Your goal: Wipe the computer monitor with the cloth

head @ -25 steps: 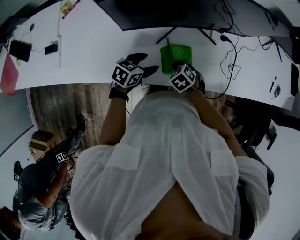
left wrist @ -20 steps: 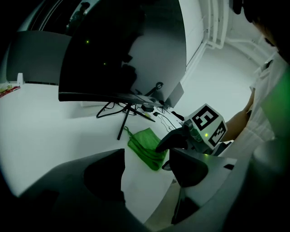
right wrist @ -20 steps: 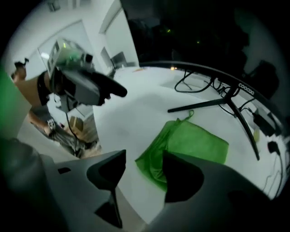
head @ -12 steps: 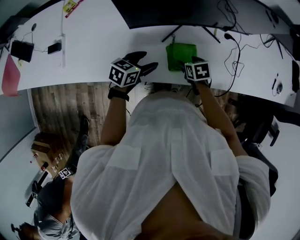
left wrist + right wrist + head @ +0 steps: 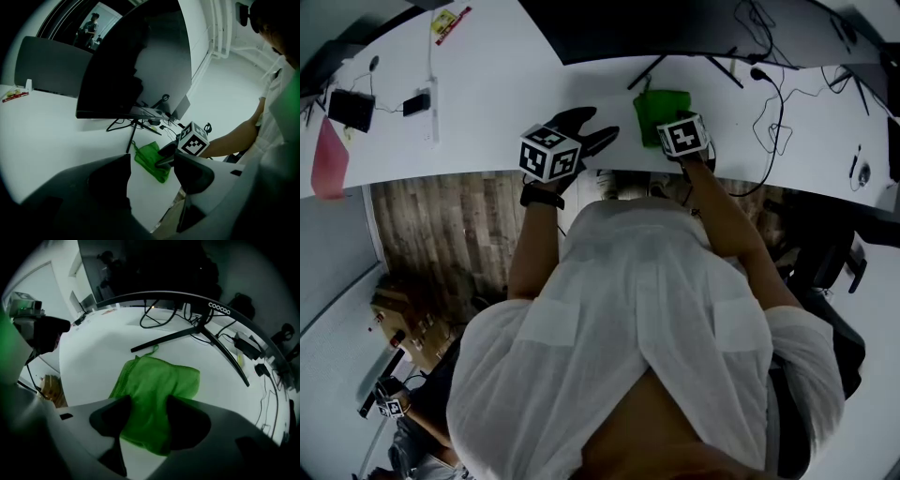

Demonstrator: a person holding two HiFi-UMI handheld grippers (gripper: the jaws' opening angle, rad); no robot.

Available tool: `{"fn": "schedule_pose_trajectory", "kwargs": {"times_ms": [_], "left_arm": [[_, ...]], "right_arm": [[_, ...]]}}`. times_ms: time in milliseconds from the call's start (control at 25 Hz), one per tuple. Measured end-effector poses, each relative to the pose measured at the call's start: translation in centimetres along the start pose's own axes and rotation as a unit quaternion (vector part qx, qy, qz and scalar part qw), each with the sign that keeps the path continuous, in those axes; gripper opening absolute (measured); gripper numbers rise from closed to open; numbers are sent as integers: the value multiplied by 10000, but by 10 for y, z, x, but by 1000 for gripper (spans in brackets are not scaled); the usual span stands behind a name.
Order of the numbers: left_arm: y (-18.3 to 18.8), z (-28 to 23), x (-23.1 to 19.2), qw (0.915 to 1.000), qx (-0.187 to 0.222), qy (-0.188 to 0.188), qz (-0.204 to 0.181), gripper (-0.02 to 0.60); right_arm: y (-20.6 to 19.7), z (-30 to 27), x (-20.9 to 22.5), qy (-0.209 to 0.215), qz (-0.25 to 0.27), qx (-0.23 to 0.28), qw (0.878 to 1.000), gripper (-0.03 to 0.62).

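— Cloth, where?
— Green cloth (image 5: 159,380), rumpled, lying on the white bench (image 5: 487,103) near its front edge. It sits in front of the dark monitor (image 5: 136,61), just short of the stand's forward legs (image 5: 187,333). A small loop at its far corner lies close to the tip of one leg.

— Right claw?
— Right claw (image 5: 145,420) points steeply down over the near part of the cloth. Jaws stand apart, one on either side of the fabric, and green fills the gap between them. No pinch visible, so I note it as spread, not gripping. From the head view its marker cube (image 5: 682,134) covers the tips.

— Left claw?
— Left claw (image 5: 591,127) hangs above the bench just left of the cloth, not touching it, aimed toward the monitor and a little downward. Jaws wide, having just closed a touch. Nothing between them, only bare bench beyond.

— Monitor itself?
— Upright at the back of the bench, screen dark. Neither claw is on it.

— Anything else?
— Person in a white shirt (image 5: 637,309), both arms reaching forward over the bench edge. Wood-plank floor (image 5: 441,234) shows below that edge.
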State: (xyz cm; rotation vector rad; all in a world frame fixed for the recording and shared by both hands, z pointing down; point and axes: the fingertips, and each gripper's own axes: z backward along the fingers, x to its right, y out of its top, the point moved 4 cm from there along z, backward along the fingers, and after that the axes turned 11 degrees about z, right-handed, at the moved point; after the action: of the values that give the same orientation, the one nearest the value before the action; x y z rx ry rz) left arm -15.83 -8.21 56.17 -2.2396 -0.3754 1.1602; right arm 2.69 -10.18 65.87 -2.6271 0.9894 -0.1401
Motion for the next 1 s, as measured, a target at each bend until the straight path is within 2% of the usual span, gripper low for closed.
{"fn": "schedule_pose_trajectory", "kwargs": {"times_ms": [40,120,280,400,480,600,680,760,840,920,1000], "left_arm": [[1,1,-1,10000,45,18,18,283],[6,4,-2,9998,156,76,22,276],[22,14,-4,9984,481,275,-95,238],[29,31,-8,9963,645,496,-294,222],[29,46,-11,9949,646,626,-464,222],[31,73,-15,9913,666,867,-739,221],[38,94,-15,9867,778,1061,-950,221],[53,113,-9,9806,955,1205,-1216,220],[78,129,3,9728,1198,1270,-1523,216],[108,143,18,9631,1483,1263,-1855,216],[138,156,37,9523,1795,1204,-2156,216]], "right_arm": [[0,0,-6,126,45,35,9999,240],[0,0,-15,255,189,85,9995,123],[0,5,-13,271,587,195,9977,100],[16,33,-13,448,957,757,9915,98],[37,70,-17,440,1441,1265,9805,98],[75,143,-25,397,2083,2110,9542,97],[103,200,-35,381,2487,2678,9300,97],[133,260,-47,402,2946,3249,8978,98],[167,319,-59,409,3372,3799,8604,98],[201,368,-68,338,3720,4072,8335,98],[231,402,-73,142,4084,4081,8164,98]]}}
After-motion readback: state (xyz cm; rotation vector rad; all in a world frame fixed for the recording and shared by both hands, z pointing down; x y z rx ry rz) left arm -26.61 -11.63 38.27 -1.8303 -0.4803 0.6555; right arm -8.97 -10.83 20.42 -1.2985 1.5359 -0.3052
